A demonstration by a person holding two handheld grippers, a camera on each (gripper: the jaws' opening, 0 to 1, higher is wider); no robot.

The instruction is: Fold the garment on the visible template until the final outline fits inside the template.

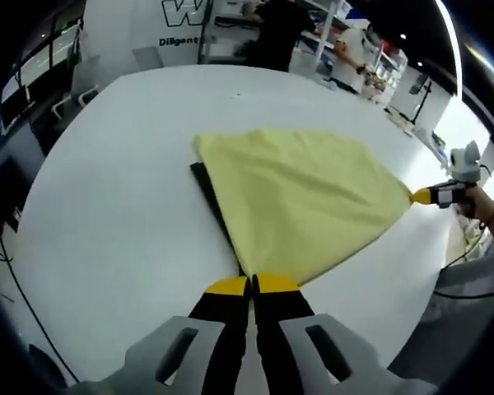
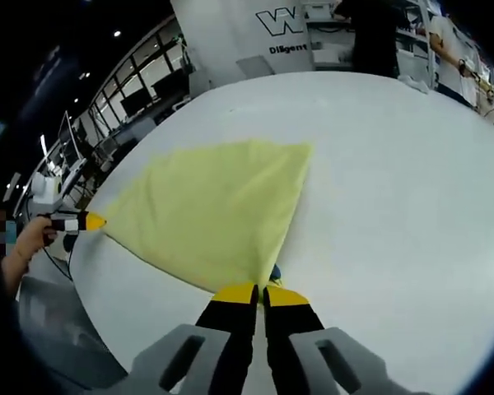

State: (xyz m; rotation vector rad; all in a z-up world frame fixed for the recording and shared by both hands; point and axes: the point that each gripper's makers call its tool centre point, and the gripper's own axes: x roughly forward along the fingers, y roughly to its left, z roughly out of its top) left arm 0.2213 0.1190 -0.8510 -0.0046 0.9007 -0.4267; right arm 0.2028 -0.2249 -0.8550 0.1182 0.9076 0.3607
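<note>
Both grippers pinching corners of a pale yellow cloth garment, stretched over a white round surface.

The left gripper (image 1: 253, 285) is closing its fingers on the near corner of the pale yellow cloth garment (image 1: 305, 197); the right gripper (image 2: 260, 290) is clamping another corner likewise. A dark flat template (image 1: 207, 193) is peeking out beneath the garment's edge on the white round surface (image 1: 115, 206). To fold well, I judge both corners should be travelling together, taut, landing inside that template. Beyond, people are standing by shelves.

Matt yellow cloth garment (image 1: 300, 197), smooth white table (image 1: 107, 214)
</note>
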